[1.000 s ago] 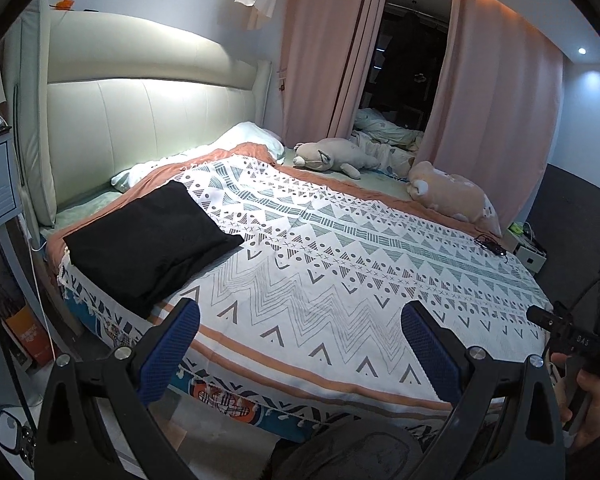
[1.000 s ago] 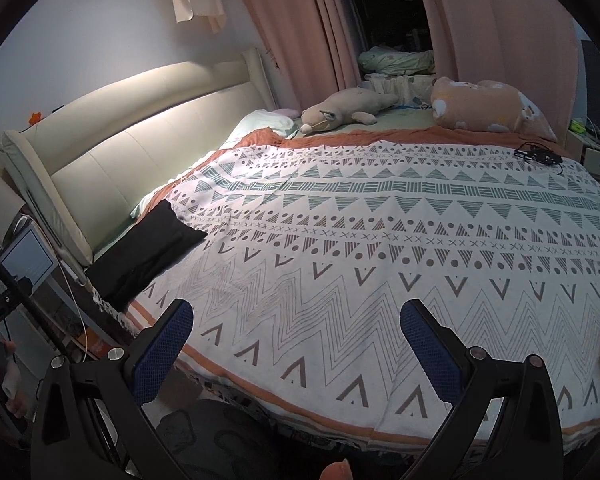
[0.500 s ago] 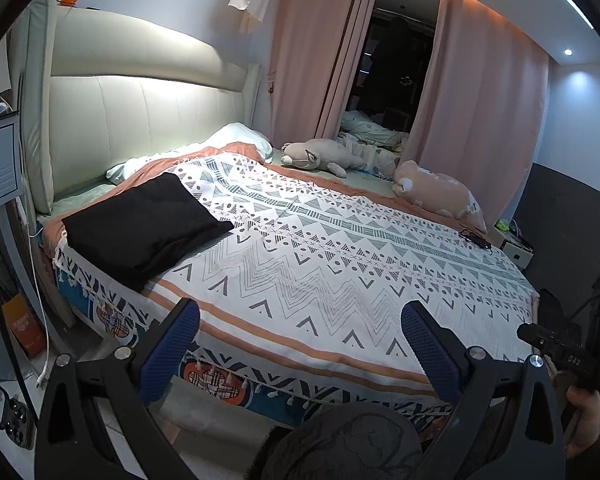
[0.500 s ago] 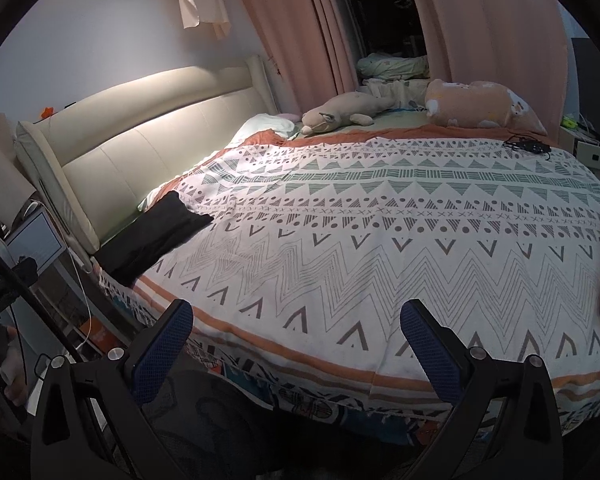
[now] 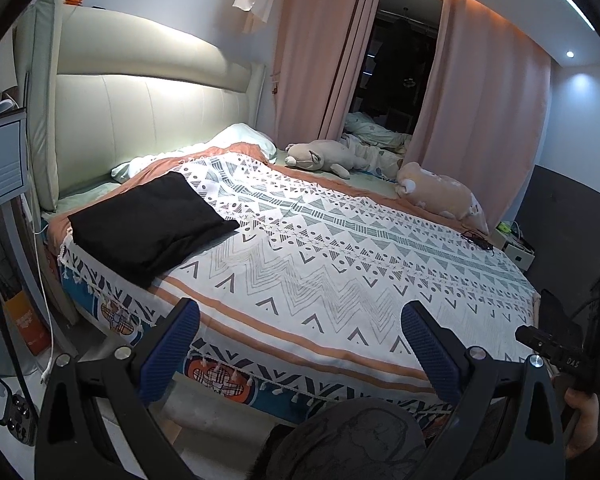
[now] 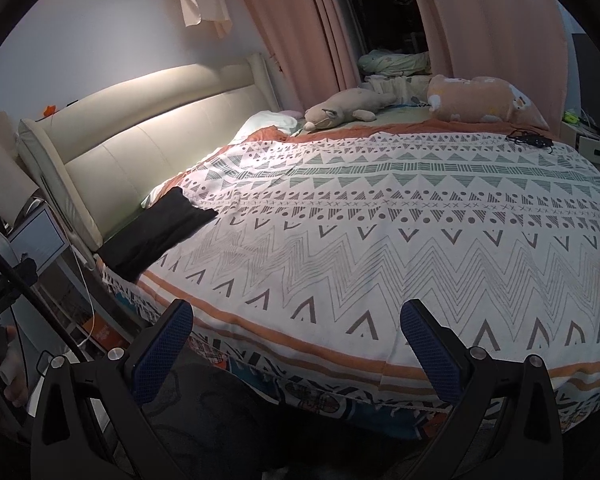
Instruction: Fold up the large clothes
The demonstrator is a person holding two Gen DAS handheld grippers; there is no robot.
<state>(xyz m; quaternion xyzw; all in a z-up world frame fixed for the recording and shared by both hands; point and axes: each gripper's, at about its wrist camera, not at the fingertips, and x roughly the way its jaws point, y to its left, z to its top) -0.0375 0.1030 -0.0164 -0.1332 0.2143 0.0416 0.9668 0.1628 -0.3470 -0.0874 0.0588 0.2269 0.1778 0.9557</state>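
— While the bed [image 5: 340,264] takes up nearly the whole room under that patterned white blanket [image 6: 400,240], where's the clothing?

— Folded black garment [image 5: 148,224], lying flat on the blanket near the cream headboard [image 5: 148,120], at the corner on the side of the left gripper [image 5: 300,344]. Nothing touches it.

— And the plush toys?

— Grey plush [image 5: 320,158] and tan plush [image 5: 440,194] along the far edge by the pink curtains [image 5: 480,112], well apart from the garment.

— The grippers?

— Both hang off the near edge of the bed. Left gripper's blue pads [image 5: 172,344] spread wide, empty. Right gripper [image 6: 296,344] likewise released, holding nothing.
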